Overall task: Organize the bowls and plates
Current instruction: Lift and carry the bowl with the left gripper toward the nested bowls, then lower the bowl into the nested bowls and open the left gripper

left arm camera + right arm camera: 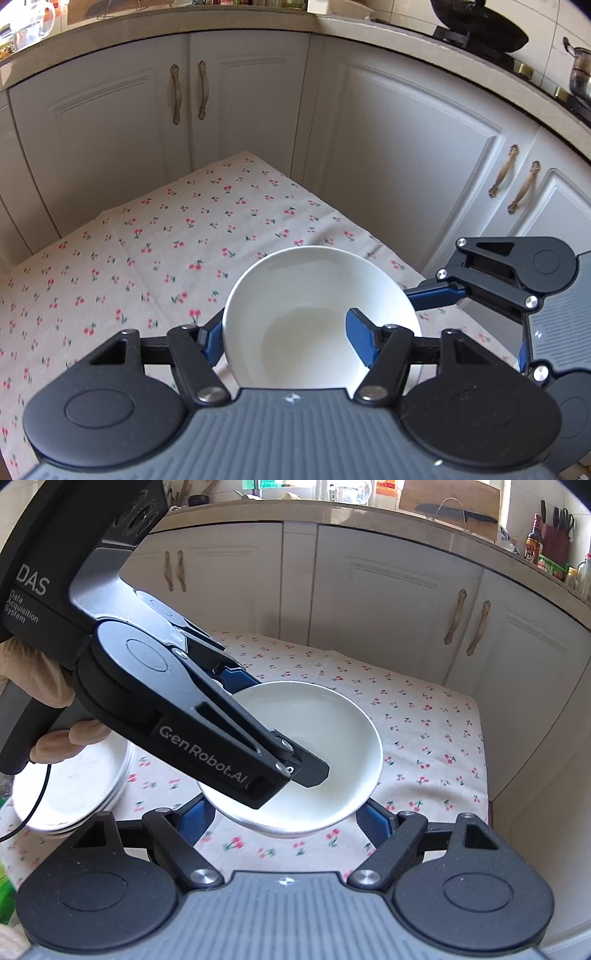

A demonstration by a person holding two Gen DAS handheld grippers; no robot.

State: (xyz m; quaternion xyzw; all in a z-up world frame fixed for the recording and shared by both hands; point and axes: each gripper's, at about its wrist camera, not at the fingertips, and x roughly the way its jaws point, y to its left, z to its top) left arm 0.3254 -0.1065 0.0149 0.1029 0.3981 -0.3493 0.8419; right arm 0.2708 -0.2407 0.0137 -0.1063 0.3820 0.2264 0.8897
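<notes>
A white bowl (314, 310) sits at the right side of the cherry-print tablecloth (147, 251). My left gripper (284, 339) is shut on the bowl's rim, one blue finger (360, 339) inside and the other (212, 341) outside. In the right wrist view the same bowl (325, 738) is held by the left gripper (266, 738), which reaches in from the upper left. My right gripper (284, 819) is open, its blue fingers straddling the bowl's near edge without touching. It shows from the side in the left wrist view (436, 295).
A stack of white plates (74, 786) lies on the cloth at the left, partly hidden by the left gripper. White kitchen cabinets (406, 147) close off the far and right sides. The table edge (484, 753) runs along the right.
</notes>
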